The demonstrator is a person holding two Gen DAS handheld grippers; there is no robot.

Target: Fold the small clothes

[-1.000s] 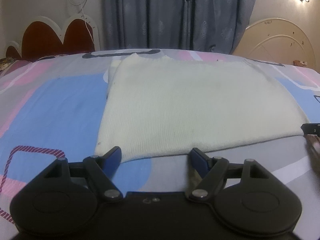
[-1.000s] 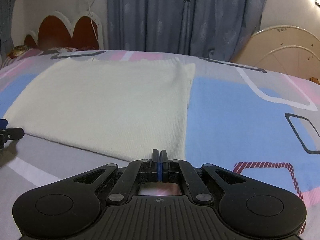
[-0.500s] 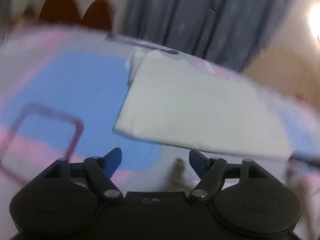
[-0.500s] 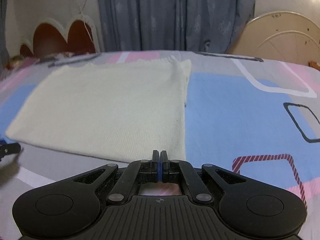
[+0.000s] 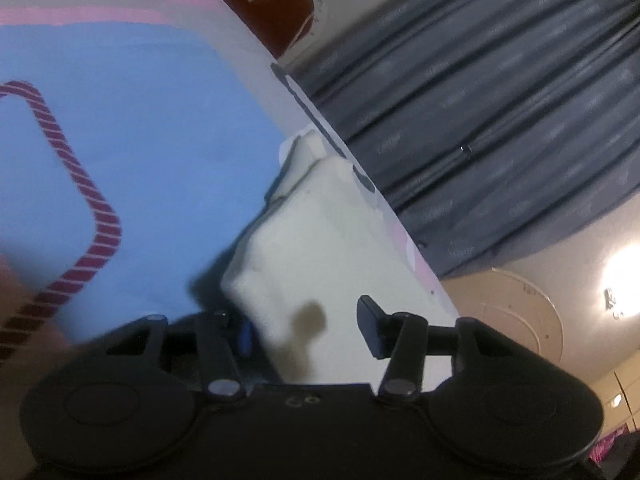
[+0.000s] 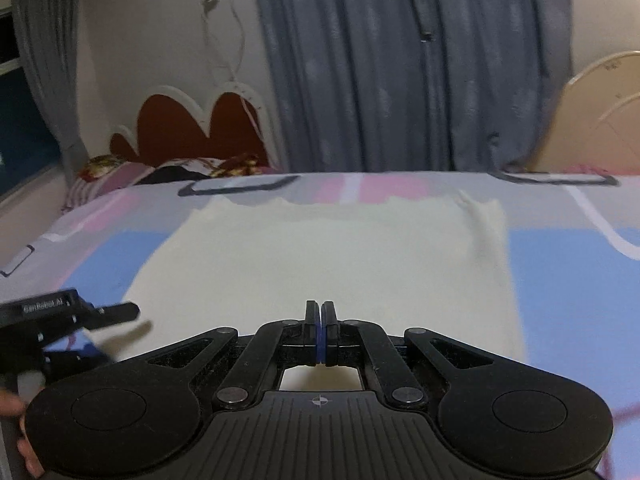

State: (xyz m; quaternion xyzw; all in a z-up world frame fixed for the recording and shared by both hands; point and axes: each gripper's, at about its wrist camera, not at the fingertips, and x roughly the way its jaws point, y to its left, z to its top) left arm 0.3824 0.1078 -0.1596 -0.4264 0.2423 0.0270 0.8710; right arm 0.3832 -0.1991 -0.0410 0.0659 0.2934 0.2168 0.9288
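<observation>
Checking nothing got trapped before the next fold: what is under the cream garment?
The cream garment lies on the patterned bedsheet, which shows around it. Whatever is directly beneath is covered.

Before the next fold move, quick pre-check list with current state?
1. Left tool open around the near left corner of the cream sweater: ok, fingers spread, cloth between them.
2. Left grip closed on cloth: not ok, not yet shut.
3. Right tool shut: ok.
4. Right tool actually pinching the sweater hem: cannot tell, the contact is hidden.
5. Sweater lying flat on the bedspread: ok in the right wrist view, except the left corner looks lifted.
6. Left wrist view sharp: not ok, tilted and blurred.
</observation>
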